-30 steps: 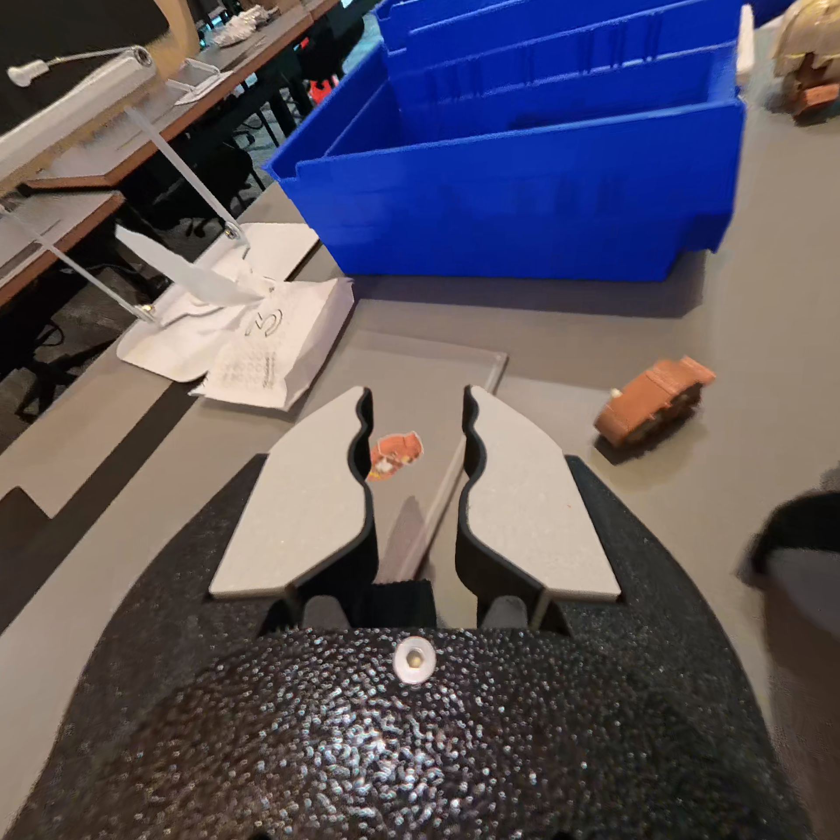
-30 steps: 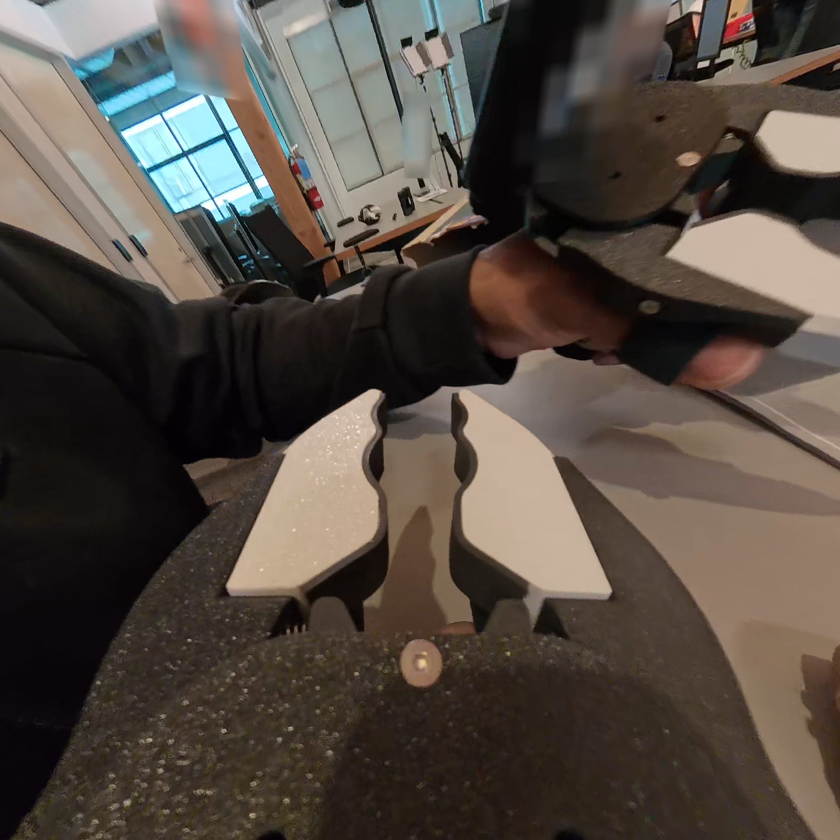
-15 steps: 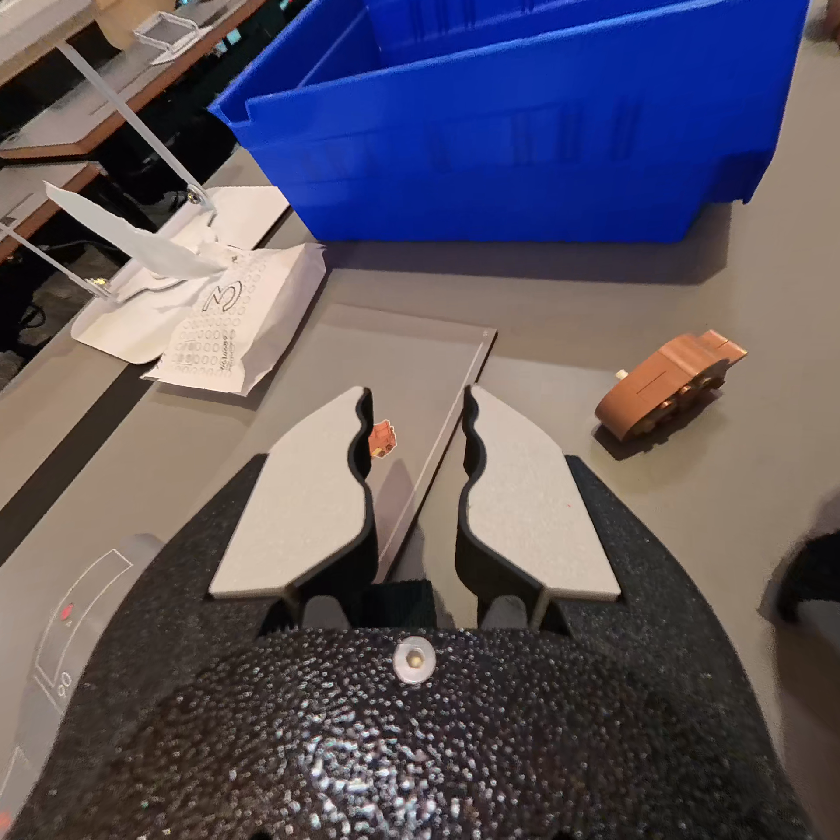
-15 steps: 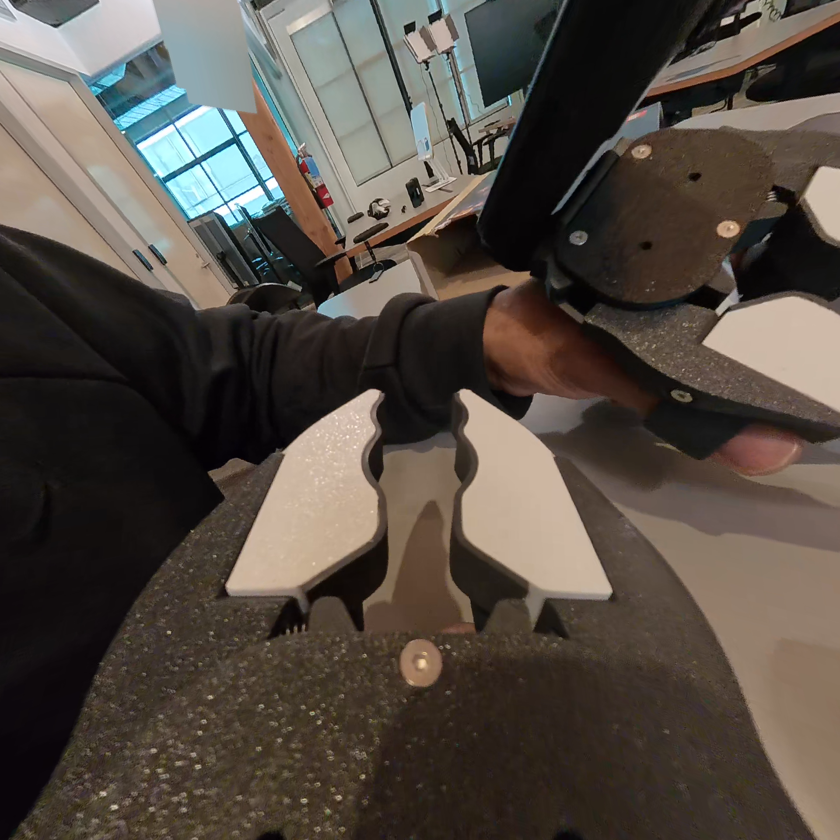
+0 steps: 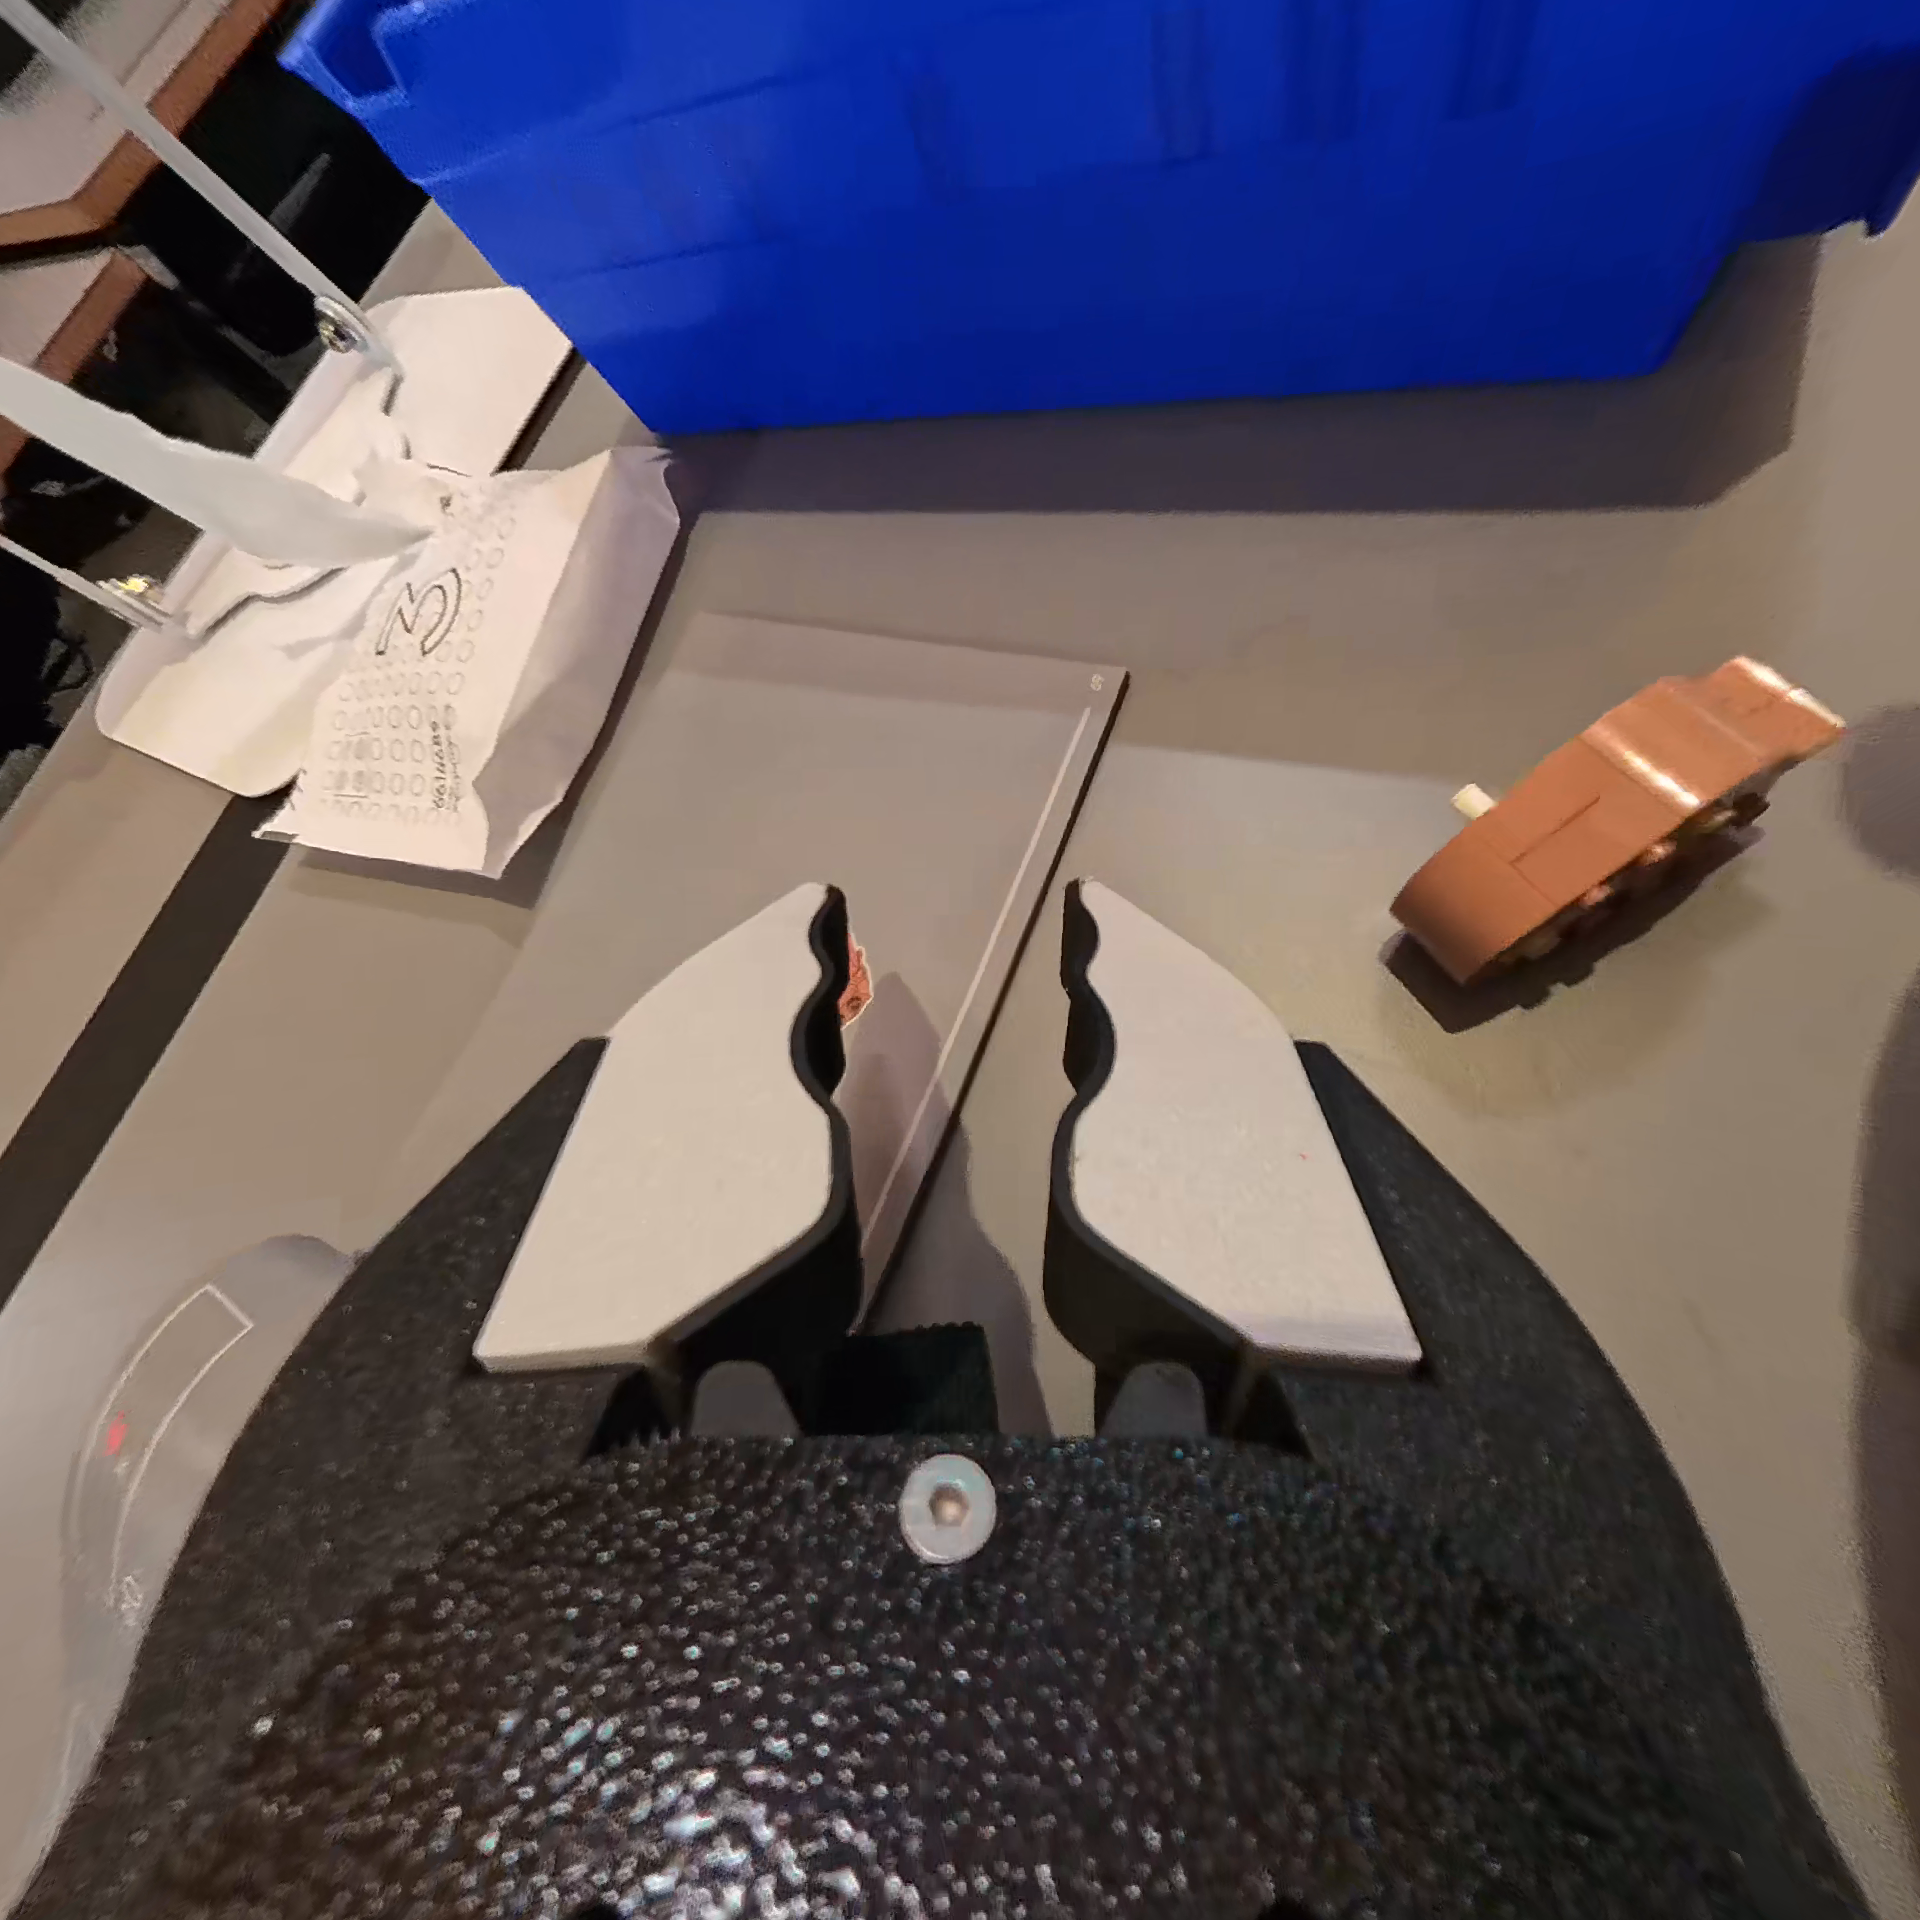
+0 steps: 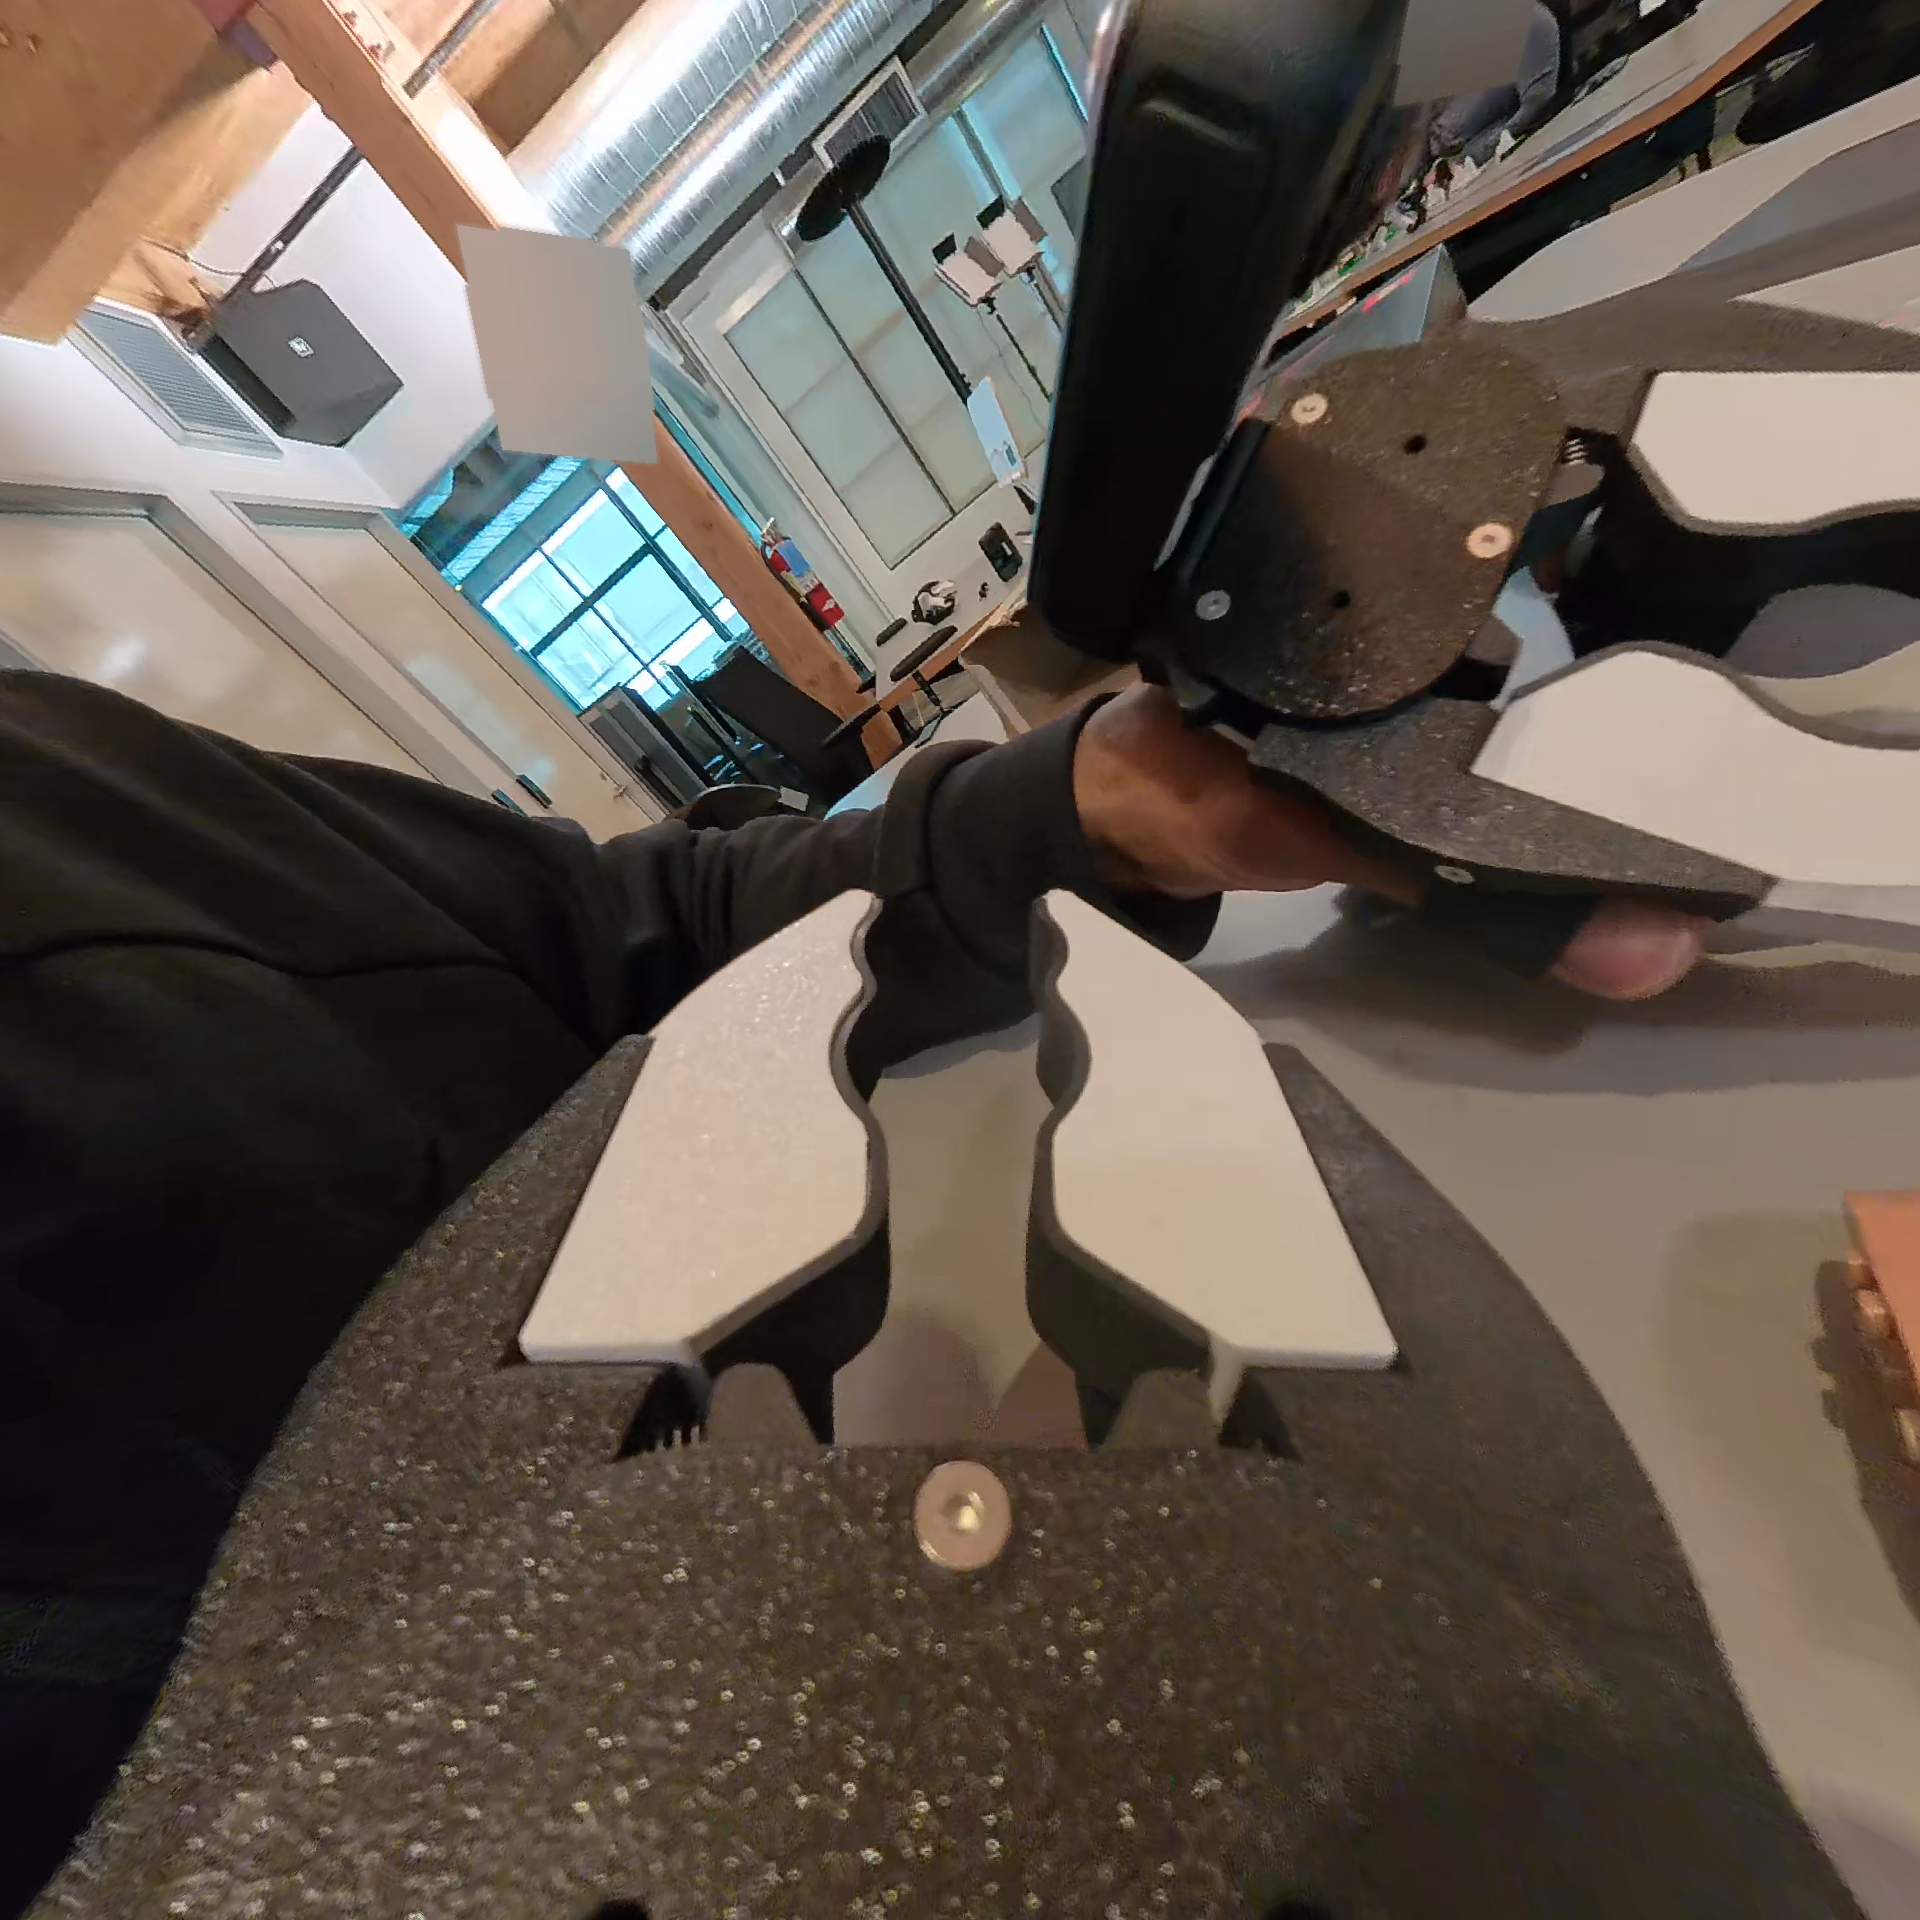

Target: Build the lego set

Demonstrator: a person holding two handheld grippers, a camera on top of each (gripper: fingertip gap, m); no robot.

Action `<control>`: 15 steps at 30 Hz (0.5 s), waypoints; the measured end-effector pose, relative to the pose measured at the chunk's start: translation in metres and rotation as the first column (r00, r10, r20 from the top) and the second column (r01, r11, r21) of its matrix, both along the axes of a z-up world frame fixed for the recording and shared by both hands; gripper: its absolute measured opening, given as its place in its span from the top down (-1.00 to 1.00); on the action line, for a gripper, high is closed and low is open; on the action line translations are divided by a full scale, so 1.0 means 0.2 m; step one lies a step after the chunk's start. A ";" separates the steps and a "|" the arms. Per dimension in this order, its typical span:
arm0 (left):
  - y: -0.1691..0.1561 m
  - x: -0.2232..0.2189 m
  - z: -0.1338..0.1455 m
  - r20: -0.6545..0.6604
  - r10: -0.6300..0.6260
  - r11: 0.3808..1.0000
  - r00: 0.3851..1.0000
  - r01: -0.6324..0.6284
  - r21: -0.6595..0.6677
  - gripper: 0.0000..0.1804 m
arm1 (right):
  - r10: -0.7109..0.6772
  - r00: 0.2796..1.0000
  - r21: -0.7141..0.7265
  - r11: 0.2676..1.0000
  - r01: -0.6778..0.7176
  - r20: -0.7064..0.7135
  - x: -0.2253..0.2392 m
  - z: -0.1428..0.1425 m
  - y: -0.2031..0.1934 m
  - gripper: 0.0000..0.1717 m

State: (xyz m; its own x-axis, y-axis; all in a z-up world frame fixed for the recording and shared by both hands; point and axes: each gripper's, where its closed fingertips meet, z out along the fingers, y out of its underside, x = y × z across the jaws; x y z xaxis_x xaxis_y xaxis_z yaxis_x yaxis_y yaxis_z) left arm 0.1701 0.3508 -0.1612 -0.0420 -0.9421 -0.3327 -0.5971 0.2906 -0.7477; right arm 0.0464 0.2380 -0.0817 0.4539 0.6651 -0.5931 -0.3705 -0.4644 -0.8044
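In the left wrist view my left gripper (image 5: 954, 894) is open and empty, low over a flat grey plate (image 5: 831, 769) on the grey table. A small orange-red piece (image 5: 854, 982) lies on the plate, half hidden behind the left finger (image 5: 707, 1101); nothing presses on it. A brown brick-built toy (image 5: 1600, 821) lies to the right. In the right wrist view my right gripper (image 6: 956, 904) is open and empty, pointing at a person's black sleeve (image 6: 727, 883). The hand there holds the left gripper's black body (image 6: 1382, 520).
A large blue bin (image 5: 1039, 208) stands beyond the plate. A white paper bag (image 5: 478, 707) and a thin white stand lie at the left table edge. The brown toy shows at the right edge of the right wrist view (image 6: 1881, 1320). The tips of one gripper are about 20 cm away from the tips of the other. The brown brick-built toy (image 5: 1600, 821) sits 7 cm or so from the ends of my left fingers.
My left gripper has moved forward and lower over the plate; the orange-red piece slid from between the fingers to behind the left finger. The right view has tilted upward.
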 end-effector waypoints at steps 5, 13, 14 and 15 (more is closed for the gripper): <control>0.02 0.06 -0.05 -0.073 0.016 1.000 0.997 -0.016 0.008 0.57 | 0.006 1.000 -0.009 1.000 -0.006 0.000 0.00 0.00 0.00 0.70; 0.00 0.14 -0.06 -0.162 -0.021 1.000 0.987 0.020 -0.009 0.56 | 0.013 1.000 -0.010 1.000 -0.013 0.006 -0.01 -0.01 0.00 0.70; 0.00 0.14 -0.06 -0.166 -0.020 1.000 0.986 0.018 -0.013 0.56 | 0.015 1.000 -0.010 1.000 -0.015 0.009 -0.01 -0.01 0.00 0.71; 0.00 0.14 -0.06 -0.171 -0.020 1.000 0.985 0.017 -0.018 0.56 | 0.016 1.000 -0.010 1.000 -0.016 0.011 -0.01 -0.01 0.00 0.71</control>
State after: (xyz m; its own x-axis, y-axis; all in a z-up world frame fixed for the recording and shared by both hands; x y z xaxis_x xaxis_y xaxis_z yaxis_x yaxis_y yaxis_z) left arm 0.1974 0.3509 -0.1742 -0.1144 -0.9458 -0.3039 -0.7113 0.2915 -0.6396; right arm 0.0436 0.2378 -0.0838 0.4499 0.6664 -0.5945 -0.3539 -0.4782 -0.8038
